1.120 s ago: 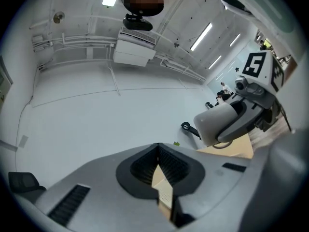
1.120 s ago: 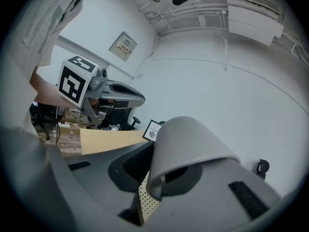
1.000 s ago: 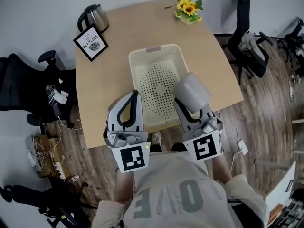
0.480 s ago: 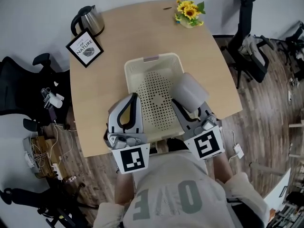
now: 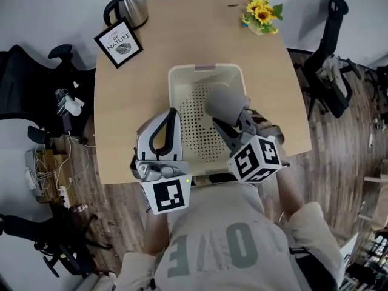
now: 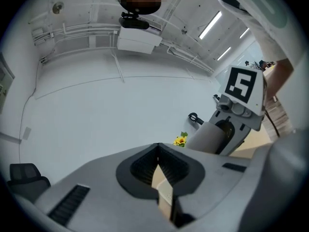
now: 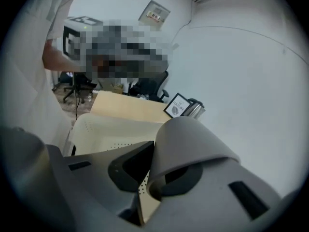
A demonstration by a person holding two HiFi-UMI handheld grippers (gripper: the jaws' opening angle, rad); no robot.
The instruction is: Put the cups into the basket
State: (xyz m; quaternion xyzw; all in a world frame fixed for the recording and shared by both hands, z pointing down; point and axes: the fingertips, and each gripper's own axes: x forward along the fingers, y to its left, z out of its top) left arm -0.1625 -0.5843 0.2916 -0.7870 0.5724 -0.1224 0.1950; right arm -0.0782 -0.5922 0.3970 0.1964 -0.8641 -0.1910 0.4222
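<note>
A grey cup (image 5: 225, 102) hangs tilted over the cream perforated basket (image 5: 179, 83) in the middle of the wooden table, with my right gripper (image 5: 230, 119) shut on its rim. In the right gripper view the cup (image 7: 190, 141) fills the space between the jaws, and the basket (image 7: 104, 127) lies below and beyond it. My left gripper (image 5: 171, 117) is shut and holds nothing; it hovers over the basket's near left corner. In the left gripper view the gripper (image 6: 158, 151) has its tips touching and points up at the wall. No other cup shows.
A framed picture (image 5: 118, 42) and a kettle (image 5: 132, 8) stand at the table's far left corner, and a pot of sunflowers (image 5: 262, 16) stands at the far right. Office chairs (image 5: 330, 71) flank the table (image 5: 130, 114) on both sides. Cables lie on the floor at the left.
My right gripper has swung left with the grey cup, from the basket's right rim to above its inside. The left gripper has barely moved.
</note>
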